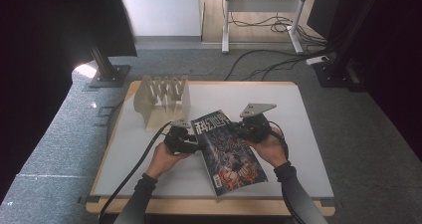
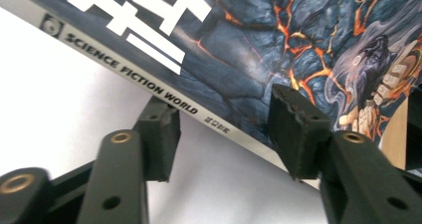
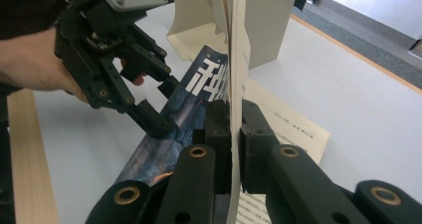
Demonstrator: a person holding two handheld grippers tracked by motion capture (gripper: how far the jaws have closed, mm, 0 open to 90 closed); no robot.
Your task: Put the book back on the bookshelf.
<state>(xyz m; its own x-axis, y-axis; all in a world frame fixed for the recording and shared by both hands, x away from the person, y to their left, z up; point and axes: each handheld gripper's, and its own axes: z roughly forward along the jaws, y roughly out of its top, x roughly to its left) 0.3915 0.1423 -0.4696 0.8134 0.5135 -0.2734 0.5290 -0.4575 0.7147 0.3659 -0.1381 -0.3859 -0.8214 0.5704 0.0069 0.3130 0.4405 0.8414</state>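
Observation:
A magazine (image 1: pixel 229 149) with a dark blue and orange cover lies on the white table (image 1: pixel 278 104); its spine reads "Science Fiction World" (image 2: pixel 134 77). My right gripper (image 1: pixel 235 129) is shut on the free edge of the cover and some leaves (image 3: pixel 234 59), holding them up on edge above a printed page (image 3: pixel 288 127) that lies flat. My left gripper (image 2: pixel 224 109) is at the spine with its jaws apart, one jaw under the spine and one over the cover. In the right gripper view the left gripper (image 3: pixel 164 107) also stands open at the cover (image 3: pixel 199 84).
A cream slotted rack (image 1: pixel 164 102) stands on the table's far left, just behind the magazine. The table's wooden front edge (image 1: pixel 199 206) runs near the person's forearms. Cables trail from both grippers off the front. Desk legs and floor cables lie beyond the table.

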